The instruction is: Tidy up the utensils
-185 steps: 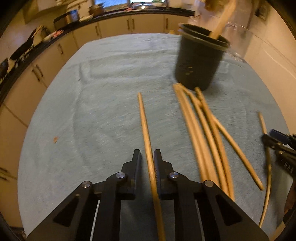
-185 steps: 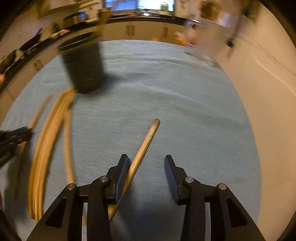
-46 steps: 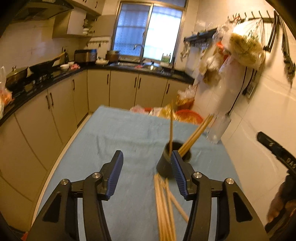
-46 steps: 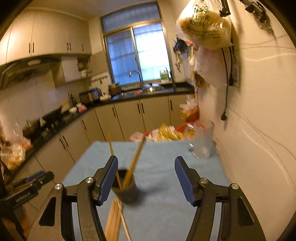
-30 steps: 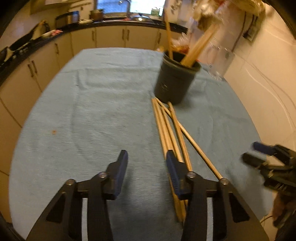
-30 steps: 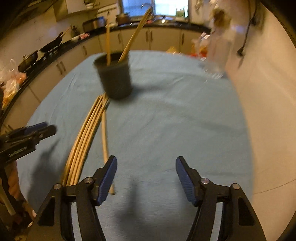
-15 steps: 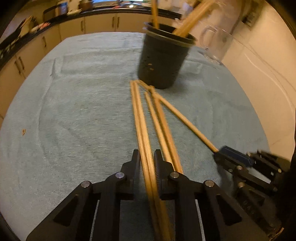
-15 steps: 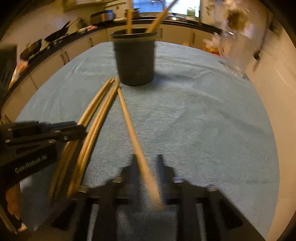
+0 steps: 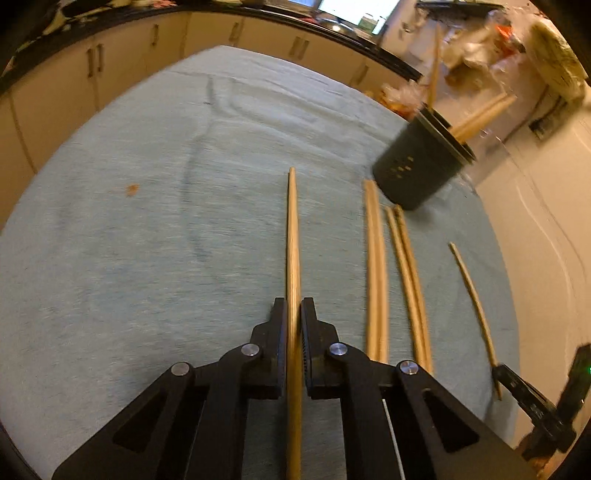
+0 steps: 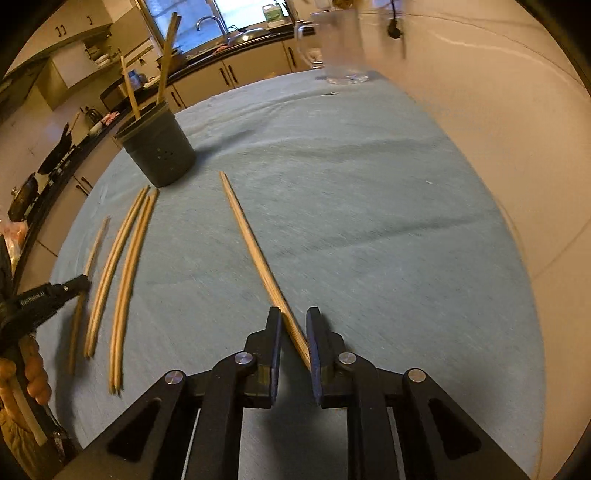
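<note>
Chopstick (image 9: 293,236) clamped lengthwise in left gripper (image 9: 293,314), its tip left of the dark holder (image 9: 417,173). Second chopstick (image 10: 251,243) lies slantwise between right gripper's (image 10: 293,325) opening jaws, right of holder. Four loose chopsticks (image 9: 376,273) on teal cloth (image 9: 147,240), just before holder.

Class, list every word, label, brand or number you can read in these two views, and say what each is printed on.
"GenRobot.AI", white letters on the side of the left claw, seen in the right wrist view.
Green label on a bottle by the window: too small to read.
Nothing else legible.
</note>
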